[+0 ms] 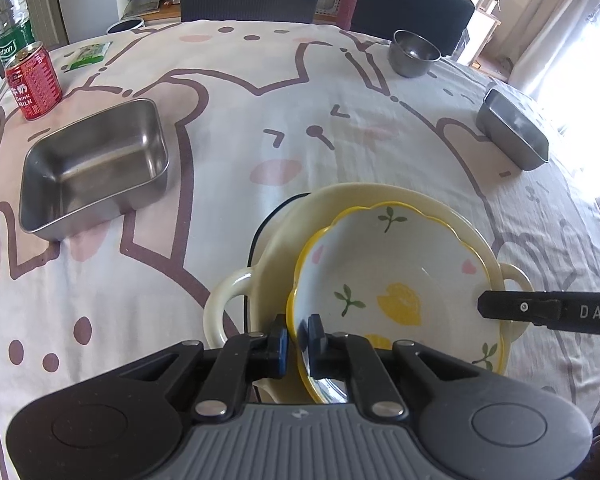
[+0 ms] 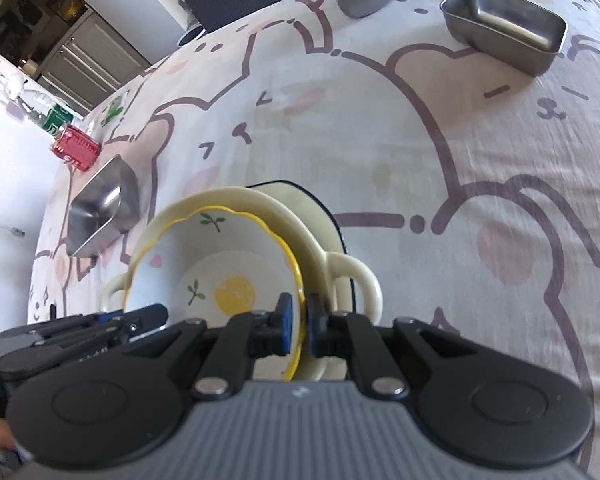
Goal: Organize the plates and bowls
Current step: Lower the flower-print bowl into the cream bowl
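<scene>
- On the cartoon-print tablecloth [image 1: 300, 128], a cream two-handled dish [image 1: 284, 236] sat nearest the cameras, over a dark-rimmed plate [image 2: 316, 204] showing behind it.
- Inside the cream dish lay a scalloped yellow-rimmed bowl [image 1: 380, 264] with flower prints, holding nothing.
- The left gripper [image 1: 298, 336] was clamped on that bowl's rim at 1 side; the right gripper [image 2: 300, 324] pinched the opposite rim.
- Left of the cream dish stood a square steel tray [image 1: 96, 168], empty.
- Beyond that tray stood a red can [image 1: 34, 82] and a water bottle [image 1: 10, 20].
- Far beyond the cream dish, a round steel bowl [image 1: 414, 54] and a second steel tray [image 1: 514, 130] sat apart, both empty.
</scene>
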Demonstrator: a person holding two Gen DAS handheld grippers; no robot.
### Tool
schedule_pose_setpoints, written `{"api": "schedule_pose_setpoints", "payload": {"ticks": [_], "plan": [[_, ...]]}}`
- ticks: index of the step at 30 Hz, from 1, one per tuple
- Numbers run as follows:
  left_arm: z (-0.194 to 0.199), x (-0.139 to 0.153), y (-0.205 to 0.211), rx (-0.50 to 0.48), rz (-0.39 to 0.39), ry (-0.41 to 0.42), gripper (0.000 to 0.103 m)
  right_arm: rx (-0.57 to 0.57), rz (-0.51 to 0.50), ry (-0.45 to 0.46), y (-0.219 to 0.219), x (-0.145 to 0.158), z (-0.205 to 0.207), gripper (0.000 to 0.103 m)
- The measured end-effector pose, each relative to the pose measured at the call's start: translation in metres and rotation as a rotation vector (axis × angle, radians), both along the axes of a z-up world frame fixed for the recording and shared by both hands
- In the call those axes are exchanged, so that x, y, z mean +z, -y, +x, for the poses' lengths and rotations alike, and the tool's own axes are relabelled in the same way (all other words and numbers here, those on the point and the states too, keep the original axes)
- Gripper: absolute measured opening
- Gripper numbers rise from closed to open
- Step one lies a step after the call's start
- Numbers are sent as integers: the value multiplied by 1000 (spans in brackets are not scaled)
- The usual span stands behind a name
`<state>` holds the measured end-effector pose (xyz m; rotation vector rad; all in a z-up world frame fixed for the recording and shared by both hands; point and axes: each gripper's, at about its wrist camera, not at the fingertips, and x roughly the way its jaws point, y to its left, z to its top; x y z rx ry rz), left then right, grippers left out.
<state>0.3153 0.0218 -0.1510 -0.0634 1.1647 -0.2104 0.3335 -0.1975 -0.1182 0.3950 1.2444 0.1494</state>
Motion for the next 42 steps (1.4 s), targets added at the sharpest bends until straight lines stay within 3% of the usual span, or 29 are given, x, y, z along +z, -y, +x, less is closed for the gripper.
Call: {"api": "schedule_pose_setpoints", "payload": {"ticks": [42], "plan": [[-17,22,-7,20,23,26,15,45,-19,34,-1,9,-13,11]]}}
